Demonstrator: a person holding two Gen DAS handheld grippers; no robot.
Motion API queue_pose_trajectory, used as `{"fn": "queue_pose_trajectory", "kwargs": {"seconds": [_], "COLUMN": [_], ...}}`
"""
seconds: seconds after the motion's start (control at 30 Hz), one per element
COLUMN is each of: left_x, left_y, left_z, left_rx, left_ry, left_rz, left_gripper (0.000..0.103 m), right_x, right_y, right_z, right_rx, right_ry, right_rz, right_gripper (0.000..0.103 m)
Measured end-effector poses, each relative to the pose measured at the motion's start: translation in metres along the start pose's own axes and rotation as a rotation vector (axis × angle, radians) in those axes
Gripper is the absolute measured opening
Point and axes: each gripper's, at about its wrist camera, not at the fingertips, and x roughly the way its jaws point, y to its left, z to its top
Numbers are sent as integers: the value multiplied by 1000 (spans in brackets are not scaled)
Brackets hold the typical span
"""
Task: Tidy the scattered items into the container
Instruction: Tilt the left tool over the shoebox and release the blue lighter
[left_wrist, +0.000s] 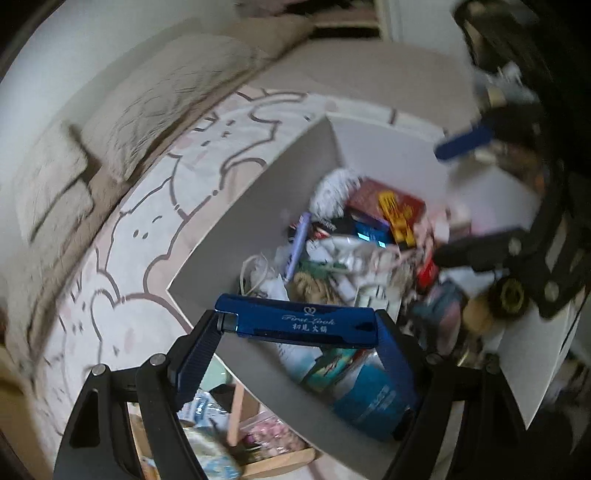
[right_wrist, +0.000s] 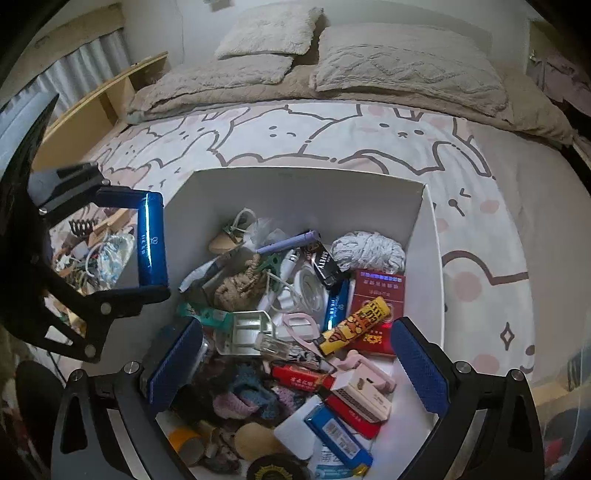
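Your left gripper (left_wrist: 295, 325) holds a blue box (left_wrist: 299, 319) with silver lettering, clamped end to end between its two pads, so the jaws stand wide around it. In the left wrist view the box hangs over the near wall of the white bin (left_wrist: 280, 177), just above the clutter inside; that view is blurred. From the right wrist view the same box (right_wrist: 151, 240) shows upright at the bin's left edge, with your left gripper (right_wrist: 146, 243) reaching in from the left.

Your right gripper (right_wrist: 295, 360) hangs over the near part of the bin (right_wrist: 306, 192) with its jaws wide apart and nothing between the pads. Its blue pads (right_wrist: 417, 369) frame the pile without touching it, as far as you can see.

The bin sits on a bed with a cartoon-animal sheet (right_wrist: 332, 129); beige pillows (right_wrist: 402, 70) lie at the head. Inside the bin you have a red box (right_wrist: 376, 291), a yellow tube (right_wrist: 356, 325) lying across it, a purple pen (right_wrist: 288, 242), a grey yarn bundle (right_wrist: 367, 251), a black packet (right_wrist: 325, 264), a tan knotted rope (right_wrist: 240, 284), a pink scissor handle (right_wrist: 299, 325) and a knitted heap (right_wrist: 247, 391) near your right gripper's left pad.

More loose items (right_wrist: 96, 254) lie outside the bin to its left, behind the left gripper, among them a dark hair claw (right_wrist: 82, 226). In the left wrist view a wooden tray (left_wrist: 266, 443) shows below the bin.
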Motion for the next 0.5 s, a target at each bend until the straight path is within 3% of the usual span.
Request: {"fn": "queue_pose_trajectory", "kwargs": {"seconds": [0.1, 0.3, 0.5], "left_x": [7, 32, 53], "left_y": [-5, -12, -19], "left_z": [3, 9, 7], "left_rx": [72, 271, 419], "left_ry": [50, 214, 357], "left_rz": [30, 168, 209], "left_gripper": [82, 82, 82], "right_x": [2, 2, -1], "right_y": [-5, -9, -10], "right_z": [-1, 0, 1], "right_rx": [7, 11, 10], "right_ry": [15, 19, 7], "right_rz": [-25, -50, -46], "right_gripper": [102, 102, 102]}}
